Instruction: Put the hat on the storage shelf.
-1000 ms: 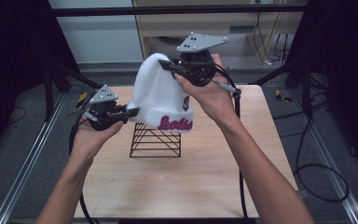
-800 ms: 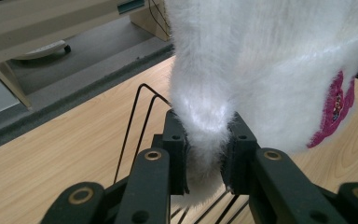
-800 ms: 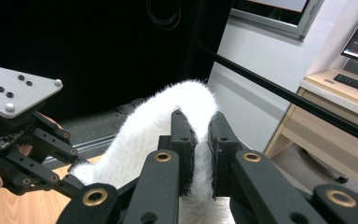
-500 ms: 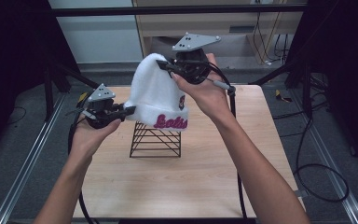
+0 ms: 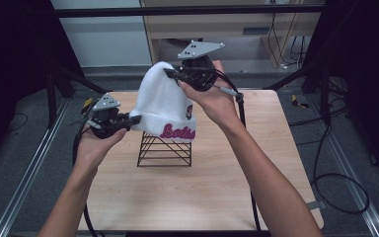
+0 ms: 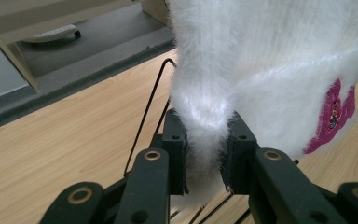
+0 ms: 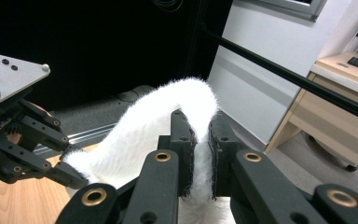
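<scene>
At the centre of the high view a fluffy white knit beanie with pink lettering [image 5: 165,106] hangs over a black wire rack [image 5: 164,149] on the pale wooden counter [image 5: 197,197]. The left hand-held gripper [image 5: 134,119], centre-left, is clamped on the hat's cuff. The right hand-held gripper [image 5: 170,73], top centre, pinches its crown.

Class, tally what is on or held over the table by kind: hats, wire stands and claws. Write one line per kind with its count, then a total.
White fuzzy hat: 1
Black wire stand: 1
Claws, left claw and right claw, each shut on the hat: 2
Total: 4
</scene>
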Demonstrator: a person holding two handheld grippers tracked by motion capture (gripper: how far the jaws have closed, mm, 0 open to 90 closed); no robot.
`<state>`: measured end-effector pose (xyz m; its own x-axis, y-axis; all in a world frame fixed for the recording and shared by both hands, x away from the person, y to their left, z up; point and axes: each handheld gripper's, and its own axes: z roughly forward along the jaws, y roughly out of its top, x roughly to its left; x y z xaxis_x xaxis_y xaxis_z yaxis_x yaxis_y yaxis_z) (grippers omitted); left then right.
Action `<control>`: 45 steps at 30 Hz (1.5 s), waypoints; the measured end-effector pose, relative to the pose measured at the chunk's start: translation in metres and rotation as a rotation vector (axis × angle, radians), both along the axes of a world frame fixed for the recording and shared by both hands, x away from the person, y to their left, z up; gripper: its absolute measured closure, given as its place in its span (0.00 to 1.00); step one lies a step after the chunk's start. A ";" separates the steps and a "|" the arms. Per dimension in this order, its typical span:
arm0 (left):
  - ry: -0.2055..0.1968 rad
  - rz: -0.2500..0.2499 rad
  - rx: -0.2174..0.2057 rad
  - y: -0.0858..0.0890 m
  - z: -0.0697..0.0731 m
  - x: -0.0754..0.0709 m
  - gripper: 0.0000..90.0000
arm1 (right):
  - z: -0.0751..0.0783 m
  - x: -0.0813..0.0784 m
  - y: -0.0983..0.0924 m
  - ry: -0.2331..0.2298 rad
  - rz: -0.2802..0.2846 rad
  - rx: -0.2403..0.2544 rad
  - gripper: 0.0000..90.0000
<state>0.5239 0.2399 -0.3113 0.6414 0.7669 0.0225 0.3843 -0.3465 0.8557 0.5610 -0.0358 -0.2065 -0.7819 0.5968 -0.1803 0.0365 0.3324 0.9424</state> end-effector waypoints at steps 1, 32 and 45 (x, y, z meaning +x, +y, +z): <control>0.002 0.002 -0.001 0.000 -0.001 0.001 0.82 | -0.002 0.002 0.000 0.003 -0.002 0.000 0.93; 0.025 0.033 0.000 0.012 -0.034 -0.003 0.81 | -0.026 -0.007 0.009 0.020 0.038 -0.045 0.92; 0.035 0.034 0.013 0.016 -0.047 -0.011 0.81 | -0.033 -0.019 0.016 0.028 0.060 -0.081 0.92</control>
<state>0.5130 0.2559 -0.3581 0.6159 0.7878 0.0103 0.4259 -0.3439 0.8368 0.5419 -0.0202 -0.2393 -0.8213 0.5329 -0.2036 0.0404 0.4103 0.9110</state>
